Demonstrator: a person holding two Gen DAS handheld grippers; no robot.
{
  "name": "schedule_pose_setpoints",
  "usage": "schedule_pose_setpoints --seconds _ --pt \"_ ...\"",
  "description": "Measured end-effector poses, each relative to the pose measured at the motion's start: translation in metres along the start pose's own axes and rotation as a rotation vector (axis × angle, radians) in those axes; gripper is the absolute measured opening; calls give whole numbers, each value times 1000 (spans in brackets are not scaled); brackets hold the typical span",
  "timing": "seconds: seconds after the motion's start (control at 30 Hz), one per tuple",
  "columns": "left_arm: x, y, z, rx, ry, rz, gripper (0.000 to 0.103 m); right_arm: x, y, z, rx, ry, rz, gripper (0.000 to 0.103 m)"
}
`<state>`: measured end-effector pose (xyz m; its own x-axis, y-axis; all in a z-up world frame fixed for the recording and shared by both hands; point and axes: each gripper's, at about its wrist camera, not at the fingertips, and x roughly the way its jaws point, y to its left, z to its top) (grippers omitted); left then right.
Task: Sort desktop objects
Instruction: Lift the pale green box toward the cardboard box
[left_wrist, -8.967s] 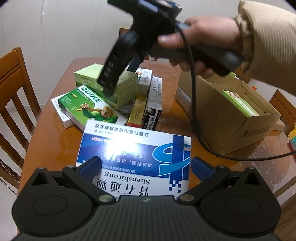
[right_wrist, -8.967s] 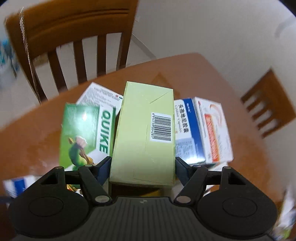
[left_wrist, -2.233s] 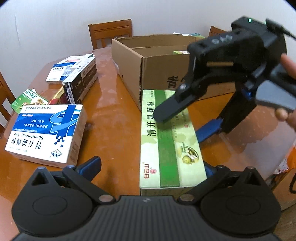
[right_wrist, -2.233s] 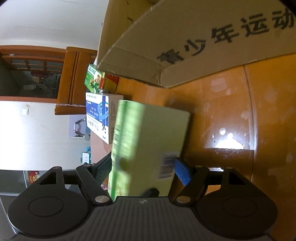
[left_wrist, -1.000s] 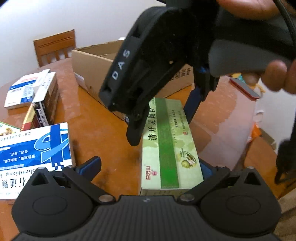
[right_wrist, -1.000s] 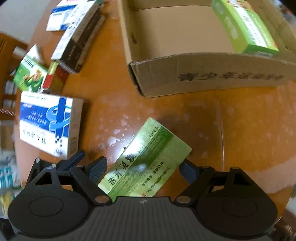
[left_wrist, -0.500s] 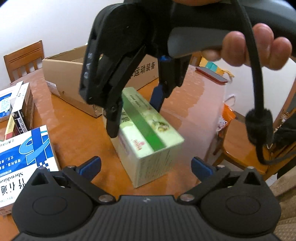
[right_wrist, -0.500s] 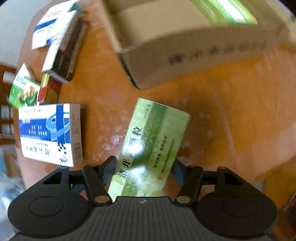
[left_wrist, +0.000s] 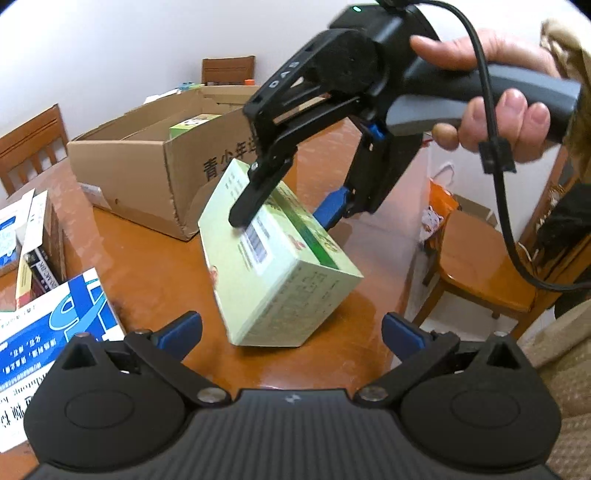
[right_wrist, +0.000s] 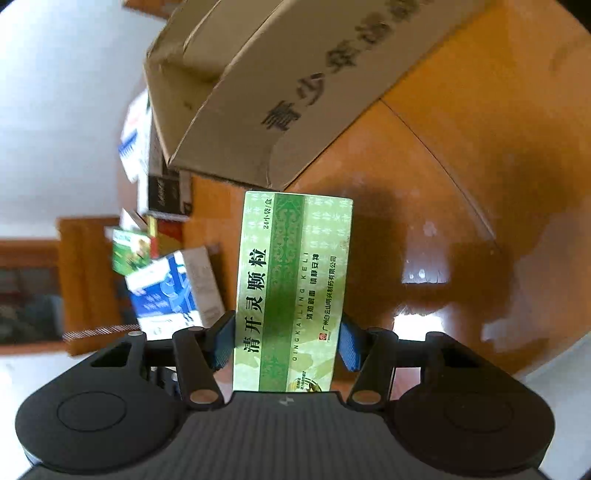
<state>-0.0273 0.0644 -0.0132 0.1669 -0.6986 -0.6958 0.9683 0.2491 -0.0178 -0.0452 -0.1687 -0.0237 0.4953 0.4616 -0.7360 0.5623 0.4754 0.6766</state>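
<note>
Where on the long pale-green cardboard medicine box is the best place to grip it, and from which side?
Across its two long narrow sides, near one end, coming from above along its length. The long pale-green cardboard medicine box is narrow enough there to fit between the pads, as the right gripper shows: its jaws are closing on those sides, with the box tilted up off the wooden table.

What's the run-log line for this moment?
right tool: closing on green medicine box, box tilted above table | left tool: open, empty | cardboard box: behind
</note>
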Motion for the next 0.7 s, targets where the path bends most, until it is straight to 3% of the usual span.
schedule_pose_setpoints --seconds 0.17,0.3,0.53,0.7 --pt "1 -3 5 23 16 -8 103 -10 -28 -12 103 -51 176 61" --pt "3 -6 10 11 19 -20 103 -26 -39 -21 130 -85 253 60" --pt "20 -10 31 -23 27 -26 103 -45 -60 -13 164 -67 310 60" --pt "41 -17 45 -40 63 21 103 -41 -81 12 161 -26 305 60"
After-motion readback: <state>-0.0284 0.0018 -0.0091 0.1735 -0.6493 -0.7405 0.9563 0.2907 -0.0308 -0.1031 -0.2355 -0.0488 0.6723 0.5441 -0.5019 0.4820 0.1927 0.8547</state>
